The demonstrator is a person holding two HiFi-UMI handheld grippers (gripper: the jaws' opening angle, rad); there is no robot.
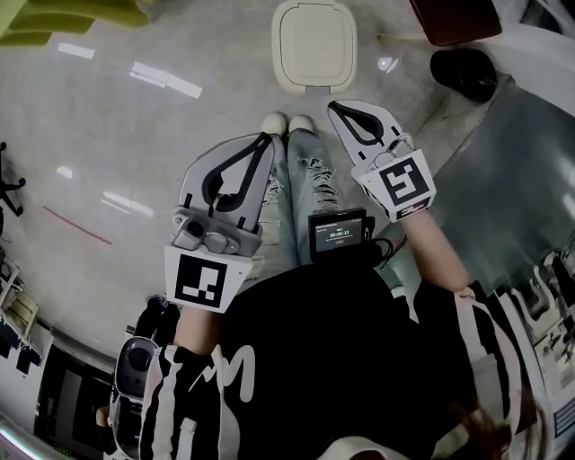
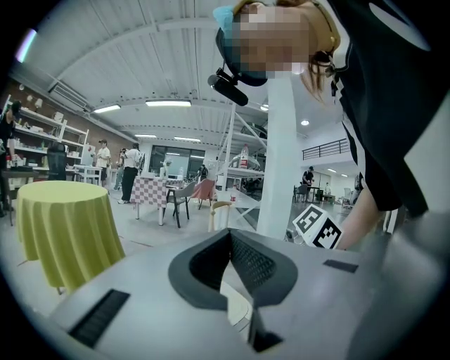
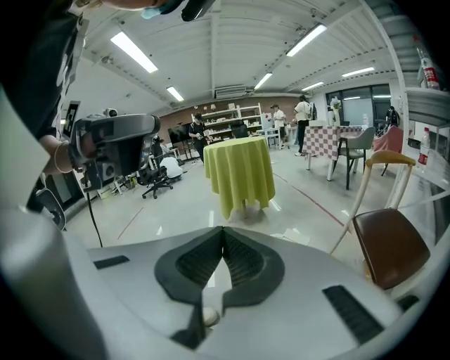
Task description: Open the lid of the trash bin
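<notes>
Fingers of my left gripper are pressed together tip to tip, with nothing between them. Its own view shows the two dark ribbed pads meeting at the front. That gripper hangs over my left leg, and it carries one marker cube near my wrist. Far off to the left there is one round table under a yellow-green cloth.

Ahead of me, between the two grippers and further out, stands the one trash bin. It is on the floor just past my two shoes. Its one cream lid lies flat and closed. Neither gripper touches it; both are well short of it.

One small screen sits at my waist, between my arms.

On the right, my right gripper is also closed on nothing, its two fingers touching at the tips. It points up and inward, so its tip is near the bin's front right corner but apart from it. It too has one marker cube. Beyond it, at the upper right, there is one brown chair seat and one black lump that I cannot make out. The right gripper view shows the same table and the chair, with several people far back in the hall.
</notes>
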